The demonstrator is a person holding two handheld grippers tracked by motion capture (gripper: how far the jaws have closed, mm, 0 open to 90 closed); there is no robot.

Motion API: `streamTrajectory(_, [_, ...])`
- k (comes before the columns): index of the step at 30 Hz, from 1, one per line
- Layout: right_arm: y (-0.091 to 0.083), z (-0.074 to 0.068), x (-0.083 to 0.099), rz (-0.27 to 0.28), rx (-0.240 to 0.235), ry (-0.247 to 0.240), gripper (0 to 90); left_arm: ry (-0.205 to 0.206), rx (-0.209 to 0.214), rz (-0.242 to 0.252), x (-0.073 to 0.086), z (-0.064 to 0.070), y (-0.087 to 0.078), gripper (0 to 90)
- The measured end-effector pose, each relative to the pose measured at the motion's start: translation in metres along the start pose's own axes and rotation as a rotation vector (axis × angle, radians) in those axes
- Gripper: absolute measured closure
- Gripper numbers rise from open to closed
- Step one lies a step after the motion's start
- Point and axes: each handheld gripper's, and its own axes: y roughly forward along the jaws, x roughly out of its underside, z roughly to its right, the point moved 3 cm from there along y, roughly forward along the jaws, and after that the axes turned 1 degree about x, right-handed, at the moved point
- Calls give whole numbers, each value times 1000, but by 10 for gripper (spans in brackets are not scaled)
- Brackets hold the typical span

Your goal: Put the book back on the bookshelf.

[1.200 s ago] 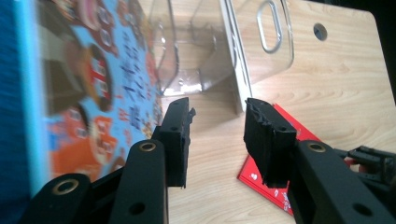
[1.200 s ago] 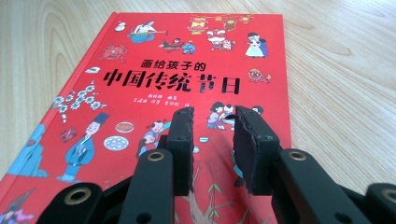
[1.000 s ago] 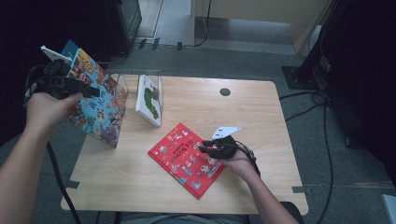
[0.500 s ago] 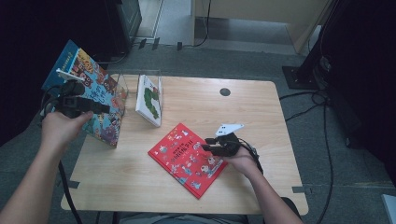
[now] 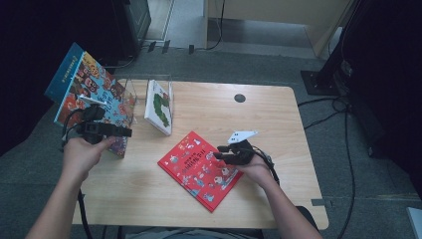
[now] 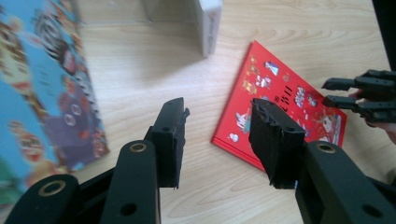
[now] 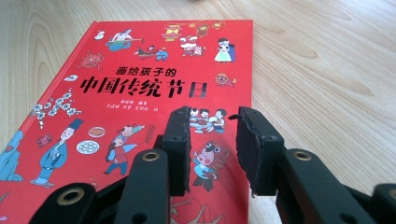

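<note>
right gripper view, right gripper [image 7: 212,119] slightly open, over red book [image 7: 116,93]

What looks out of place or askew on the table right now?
The blue picture book stands tilted at the table's left edge, overhanging it, beside the open left gripper. The red book lies flat but skewed to the table edges. Nothing looks spilled or damaged.
</note>
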Motion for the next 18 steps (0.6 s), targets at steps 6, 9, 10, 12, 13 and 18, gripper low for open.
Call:
streamTrajectory(6, [3, 0, 0, -5, -3, 0, 657, 16, 10, -9, 18, 2, 20, 564])
streamTrajectory(9, [3, 0, 0, -12, -6, -3, 657, 15, 12, -13, 25, 2, 28, 561])
streamTrajectory(10, [3, 0, 1, -12, -6, -2, 657, 15, 18, -17, 27, 2, 30, 560])
streamTrajectory(12, [4, 0, 1, -12, -3, -1, 657, 16, 16, -19, 30, 2, 35, 556])
streamTrajectory(13, [4, 0, 1, -15, -2, 1, 658, 18, 18, -20, 32, 2, 37, 556])
streamTrajectory(18, [6, 0, 2, -24, -5, 1, 659, 36, 40, -39, 41, 8, 52, 555])
